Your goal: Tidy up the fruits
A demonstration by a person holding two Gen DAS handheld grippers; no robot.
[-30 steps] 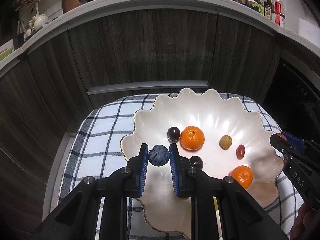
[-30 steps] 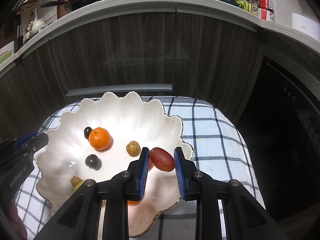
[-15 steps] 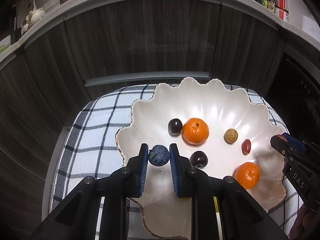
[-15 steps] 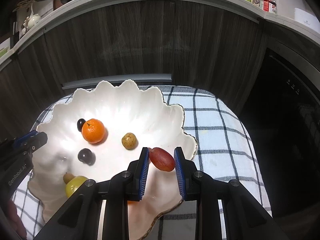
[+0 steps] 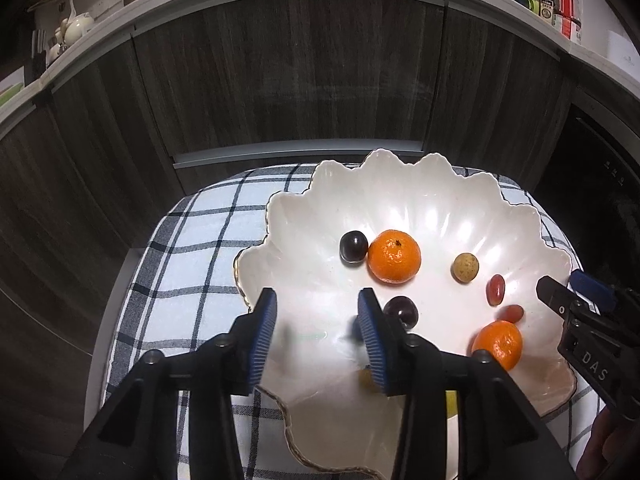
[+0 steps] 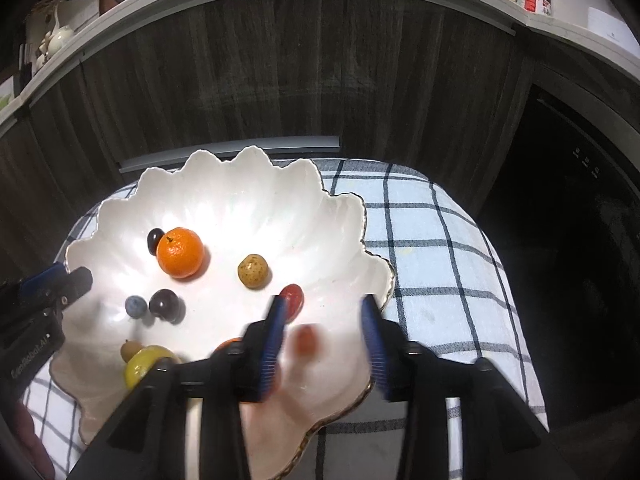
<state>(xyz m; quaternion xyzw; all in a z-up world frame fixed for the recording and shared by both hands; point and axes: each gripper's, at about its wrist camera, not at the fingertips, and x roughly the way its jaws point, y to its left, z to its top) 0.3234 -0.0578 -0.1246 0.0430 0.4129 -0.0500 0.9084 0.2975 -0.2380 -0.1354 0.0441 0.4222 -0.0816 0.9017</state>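
A white scalloped plate [image 5: 400,188] [image 6: 224,188] sits on a checked cloth and holds two oranges [image 5: 394,256] [image 5: 498,344], two dark grapes [image 5: 353,245] [image 5: 401,311], a brown fruit [image 5: 465,267] and red grapes [image 5: 496,289]. The jaws of my left gripper [image 5: 316,332] are opening over the plate's left part with nothing between them. A blueberry [image 6: 136,306] lies on the plate beside a dark grape [image 6: 164,304]. The jaws of my right gripper [image 6: 324,336] are opening too. A blurred red grape [image 6: 306,340] is loose between them, just above the plate.
A yellow-green fruit [image 6: 146,364] and a small brown one [image 6: 130,350] lie at the plate's near left rim. The checked cloth [image 6: 432,240] covers the small table. Dark wooden cabinet fronts [image 5: 288,80] stand behind, under a counter with bottles [image 5: 560,4].
Both grippers went from shut to open. The left let go of the blueberry, which now rests on the plate. The right released the red grape, which is dropping between its fingers.
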